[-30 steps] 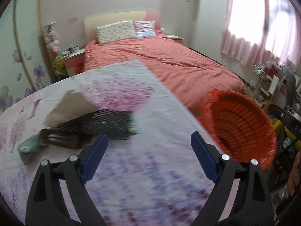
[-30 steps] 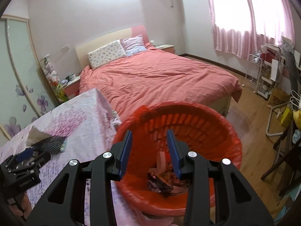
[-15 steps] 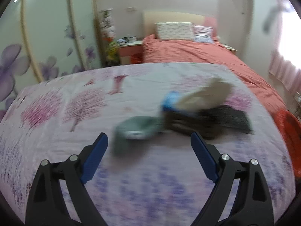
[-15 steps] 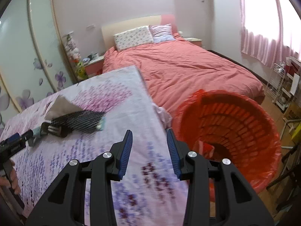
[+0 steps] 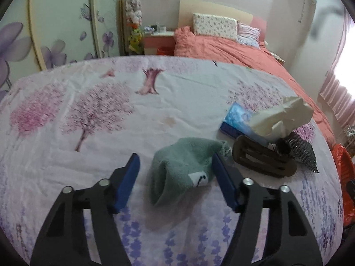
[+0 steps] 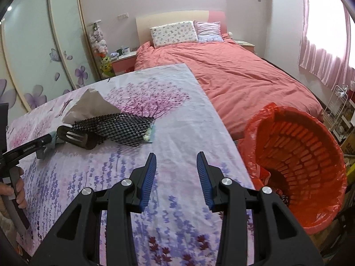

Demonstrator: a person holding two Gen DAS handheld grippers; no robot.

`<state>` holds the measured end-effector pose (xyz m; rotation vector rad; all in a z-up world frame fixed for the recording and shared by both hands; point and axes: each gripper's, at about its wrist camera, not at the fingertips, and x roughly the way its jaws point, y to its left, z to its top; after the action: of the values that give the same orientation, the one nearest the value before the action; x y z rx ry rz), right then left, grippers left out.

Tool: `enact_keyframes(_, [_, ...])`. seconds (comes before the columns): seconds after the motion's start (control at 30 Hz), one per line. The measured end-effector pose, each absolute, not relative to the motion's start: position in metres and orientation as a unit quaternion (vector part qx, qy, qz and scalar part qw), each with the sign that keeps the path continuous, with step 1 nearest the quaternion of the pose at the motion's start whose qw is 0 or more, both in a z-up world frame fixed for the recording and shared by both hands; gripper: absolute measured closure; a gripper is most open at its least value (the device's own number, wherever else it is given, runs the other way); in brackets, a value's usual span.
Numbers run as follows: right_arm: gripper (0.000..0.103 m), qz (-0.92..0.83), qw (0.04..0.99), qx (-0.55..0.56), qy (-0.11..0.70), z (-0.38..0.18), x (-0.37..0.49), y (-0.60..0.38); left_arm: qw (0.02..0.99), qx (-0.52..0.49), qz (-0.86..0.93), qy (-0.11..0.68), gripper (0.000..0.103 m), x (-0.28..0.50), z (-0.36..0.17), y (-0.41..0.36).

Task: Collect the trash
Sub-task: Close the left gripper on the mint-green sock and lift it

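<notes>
A green sock [image 5: 182,166] lies on the flowered table cloth [image 5: 111,122]. My left gripper [image 5: 175,164] is open, its blue fingers either side of the sock. Right of it lie a brown hair clip [image 5: 261,157], black mesh [image 5: 301,150], crumpled white paper [image 5: 284,115] and a blue packet [image 5: 237,119]. In the right wrist view my right gripper [image 6: 176,161] is open and empty above the cloth [image 6: 177,133], left of the orange bin [image 6: 306,155]. The clip [image 6: 75,137], mesh [image 6: 115,126] and paper [image 6: 88,104] lie at its far left.
The orange bin with a red liner stands off the table's right edge and holds some trash at the bottom. A bed with a red cover [image 6: 244,73] lies beyond the table. A wire rack [image 6: 335,108] stands at the right. Wardrobe doors [image 5: 55,22] line the left wall.
My left gripper swung left from the bin side and closed in around the green sock, narrowing a little. My right gripper moved from over the bin to over the table.
</notes>
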<state>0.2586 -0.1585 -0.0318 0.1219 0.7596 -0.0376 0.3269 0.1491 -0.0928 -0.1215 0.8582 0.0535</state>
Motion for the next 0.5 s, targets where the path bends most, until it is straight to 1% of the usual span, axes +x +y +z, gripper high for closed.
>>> enact_keyframes(0.03, [0.064, -0.017, 0.926, 0.057, 0.372, -0.032, 0.26, -0.155, 0.906, -0.061, 0.02, 0.419, 0.043, 0.327, -0.095, 0.148])
enact_keyframes(0.07, [0.064, -0.016, 0.926, 0.056, 0.373, -0.033, 0.261, -0.153, 0.904, -0.061, 0.015, 0.422, 0.046, 0.327, -0.097, 0.146])
enact_keyframes(0.13, [0.064, -0.014, 0.925, 0.053, 0.376, -0.034, 0.263, -0.15, 0.904, -0.06, 0.009, 0.424, 0.057, 0.327, -0.101, 0.146])
enact_keyframes(0.2, [0.064, -0.01, 0.924, 0.05, 0.379, -0.036, 0.265, -0.144, 0.903, -0.064, 0.001, 0.425, 0.078, 0.328, -0.103, 0.148])
enact_keyframes(0.3, [0.064, -0.004, 0.924, 0.044, 0.38, -0.037, 0.266, -0.137, 0.906, -0.064, 0.012, 0.419, 0.084, 0.325, -0.101, 0.155])
enact_keyframes(0.5, [0.064, 0.019, 0.925, 0.037, 0.378, -0.034, 0.278, -0.115, 0.915, -0.035, 0.058, 0.398, 0.085, 0.311, -0.089, 0.18])
